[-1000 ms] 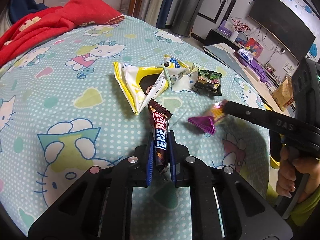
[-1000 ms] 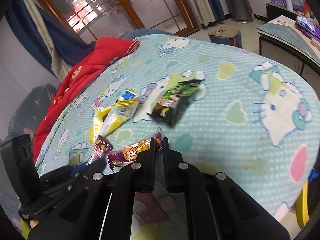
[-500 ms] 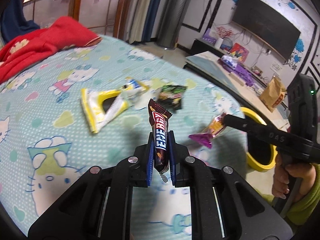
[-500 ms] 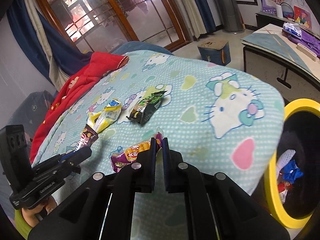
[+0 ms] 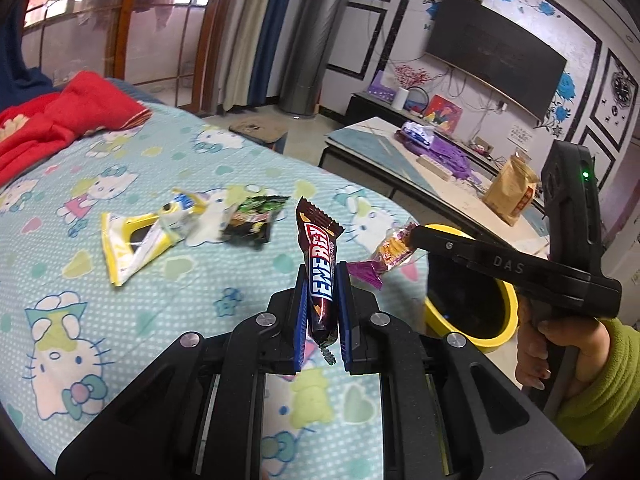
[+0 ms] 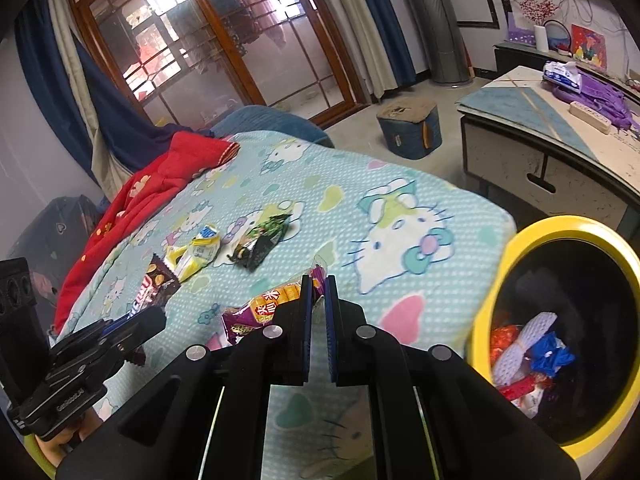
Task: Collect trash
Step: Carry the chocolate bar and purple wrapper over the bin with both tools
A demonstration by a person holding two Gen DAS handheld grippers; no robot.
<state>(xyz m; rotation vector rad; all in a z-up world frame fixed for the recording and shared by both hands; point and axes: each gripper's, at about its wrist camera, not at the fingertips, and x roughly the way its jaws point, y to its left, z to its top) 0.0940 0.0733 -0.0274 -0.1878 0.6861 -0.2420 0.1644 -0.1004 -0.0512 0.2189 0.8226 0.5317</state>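
My left gripper [image 5: 323, 280] is shut on a brown ENERGY bar wrapper [image 5: 319, 264] that stands upright above the bed. To its right, my right gripper [image 6: 318, 292] is shut on one end of a purple-and-orange snack wrapper [image 6: 264, 308], which hangs out to the left [image 5: 390, 252]. A yellow-rimmed trash bin [image 6: 516, 248] stands beside the bed's corner, several wrappers inside it. A yellow-and-white wrapper [image 5: 136, 240] and a black-green packet [image 5: 254, 220] lie on the Hello Kitty sheet [image 5: 80, 280].
A red blanket [image 5: 60, 120] is bunched at the bed's far left. Beyond the bin stands a low table [image 6: 532, 132] with purple items and a brown paper bag [image 5: 512, 192]. A blue stool [image 6: 408, 128] sits on the floor. A hand in a green sleeve [image 5: 592, 368] holds the right gripper.
Both grippers have lifted off the bed and moved toward its corner, each carrying its wrapper. The yellow bin has come into view on the right.
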